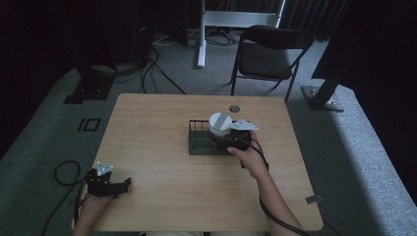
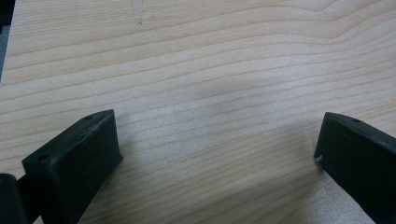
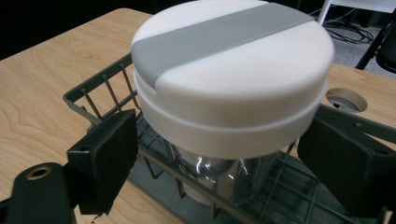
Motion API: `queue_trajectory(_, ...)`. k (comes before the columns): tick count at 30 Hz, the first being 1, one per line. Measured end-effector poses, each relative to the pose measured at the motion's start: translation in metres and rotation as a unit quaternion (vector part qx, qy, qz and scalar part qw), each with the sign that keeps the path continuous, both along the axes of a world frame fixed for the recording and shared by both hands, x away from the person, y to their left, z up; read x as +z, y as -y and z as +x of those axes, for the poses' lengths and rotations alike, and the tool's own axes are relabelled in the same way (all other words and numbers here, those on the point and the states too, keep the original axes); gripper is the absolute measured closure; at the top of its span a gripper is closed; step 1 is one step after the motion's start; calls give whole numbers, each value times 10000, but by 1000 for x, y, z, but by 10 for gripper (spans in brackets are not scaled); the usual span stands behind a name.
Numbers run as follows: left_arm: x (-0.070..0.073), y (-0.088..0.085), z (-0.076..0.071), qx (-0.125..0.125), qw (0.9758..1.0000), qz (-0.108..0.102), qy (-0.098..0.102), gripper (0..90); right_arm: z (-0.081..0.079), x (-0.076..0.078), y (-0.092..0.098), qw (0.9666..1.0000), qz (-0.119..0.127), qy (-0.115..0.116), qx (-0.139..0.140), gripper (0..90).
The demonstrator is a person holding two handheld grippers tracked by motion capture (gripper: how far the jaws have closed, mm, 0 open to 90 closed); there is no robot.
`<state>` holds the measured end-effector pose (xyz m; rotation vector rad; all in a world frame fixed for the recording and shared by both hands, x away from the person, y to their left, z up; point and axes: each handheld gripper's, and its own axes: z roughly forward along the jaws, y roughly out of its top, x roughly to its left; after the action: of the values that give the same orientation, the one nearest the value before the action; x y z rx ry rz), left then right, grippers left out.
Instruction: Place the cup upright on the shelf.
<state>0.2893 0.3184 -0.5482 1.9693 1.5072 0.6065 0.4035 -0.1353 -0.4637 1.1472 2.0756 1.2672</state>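
at the lower left of the high view the left gripper (image 1: 123,186) rests wide open on the bare table (image 1: 162,196), holding nothing. at frame centre the jar (image 1: 220,129) already stands in the wire rack (image 1: 196,140) — the right gripper (image 1: 223,142) has its jaws spread either side of the glass, under the lid (image 3: 233,60); contact can't be told, so whether it is placing or lifting is unclear.

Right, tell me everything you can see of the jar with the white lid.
The jar has a clear, glassy-looking body and a wide round white lid crossed by a grey band. The lid is on. It stands upright inside the dark wire rack, toward the rack's right end, on the wooden table. The right gripper has a black jaw on either side of the jar just below the lid; whether the pads actually press the glass cannot be told. Inside looks empty, though reflections make that uncertain.
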Motion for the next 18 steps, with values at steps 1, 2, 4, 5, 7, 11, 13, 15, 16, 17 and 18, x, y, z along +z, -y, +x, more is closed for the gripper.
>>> queue_trajectory(1,0,0,0,0,10000,0,0,2,-1,0,1,10000,12,-1,0,121)
queue_trajectory(2,0,0,0,1,10000,0,1,2,-1,0,2,10000,17,-5,-3,121)
queue_trajectory(4,0,0,0,1,10000,0,1,2,-3,0,3,10000,14,0,5,122)
queue_trajectory(5,0,0,0,0,10000,1,0,2,-4,0,4,10000,35,-9,15,122)
queue_trajectory(7,0,0,0,0,10000,0,0,2,-6,0,5,10000,24,-1,34,122)
queue_trajectory(11,0,0,0,0,10000,0,0,2,-10,2,10,10000,70,42,27,122)
queue_trajectory(13,0,0,0,0,10000,0,0,2,-12,3,12,9999,113,46,14,123)
queue_trajectory(15,0,0,0,0,10000,0,0,2,-14,4,14,9999,71,71,9,123)
queue_trajectory(16,0,0,0,0,10000,0,1,2,-15,4,16,9999,90,73,12,123)
queue_trajectory(17,0,0,0,1,10000,0,1,2,-17,4,17,9999,114,76,20,123)
queue_trajectory(18,0,0,0,0,10000,0,1,2,-18,5,18,9999,114,89,18,123)
